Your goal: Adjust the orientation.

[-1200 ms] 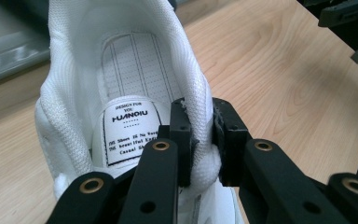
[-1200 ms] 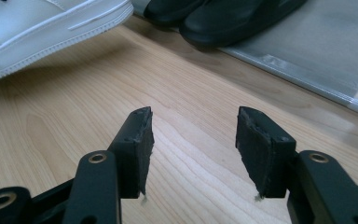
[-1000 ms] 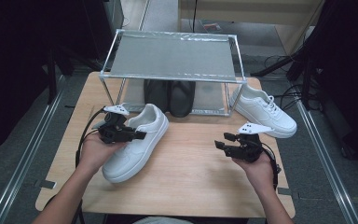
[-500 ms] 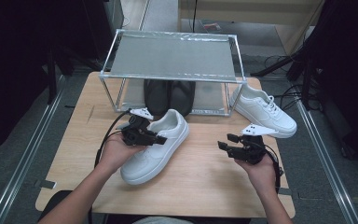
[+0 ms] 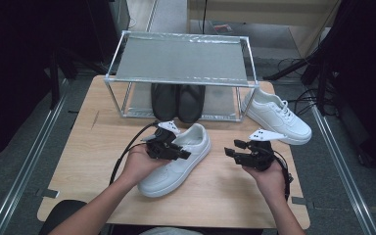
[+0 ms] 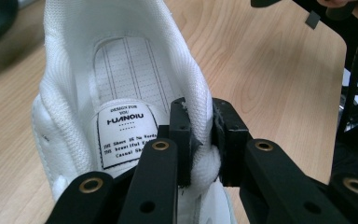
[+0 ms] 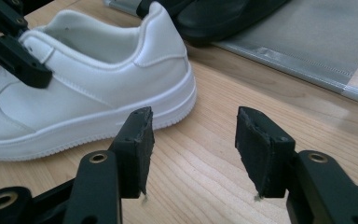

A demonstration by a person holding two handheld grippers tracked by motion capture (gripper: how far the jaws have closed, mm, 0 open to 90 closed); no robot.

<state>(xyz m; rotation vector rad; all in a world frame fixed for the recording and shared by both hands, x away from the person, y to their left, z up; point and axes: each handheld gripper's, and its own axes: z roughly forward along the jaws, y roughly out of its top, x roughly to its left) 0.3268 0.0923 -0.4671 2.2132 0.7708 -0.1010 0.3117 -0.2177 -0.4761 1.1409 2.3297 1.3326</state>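
Left gripper carries one white leather sneaker across the table in front of the shoe rack.

The left gripper [image 5: 172, 148] has its jaws clamped on the padded collar of the white leather low-top sneaker [image 5: 176, 161], which lies on the wooden table [image 5: 93, 147] just in front of the metal-framed mesh shoe rack [image 5: 181, 58]. The right gripper [image 5: 245, 152] hovers near the sneaker's heel with its jaws spread and nothing between them. The matching white sneaker [image 5: 274, 115] sits at the rack's right end, a pair of black shoes [image 5: 177, 100] on its lower shelf. Judging by this, the shoe is mid-carry; next it needs steering to the rack, heel kept level.
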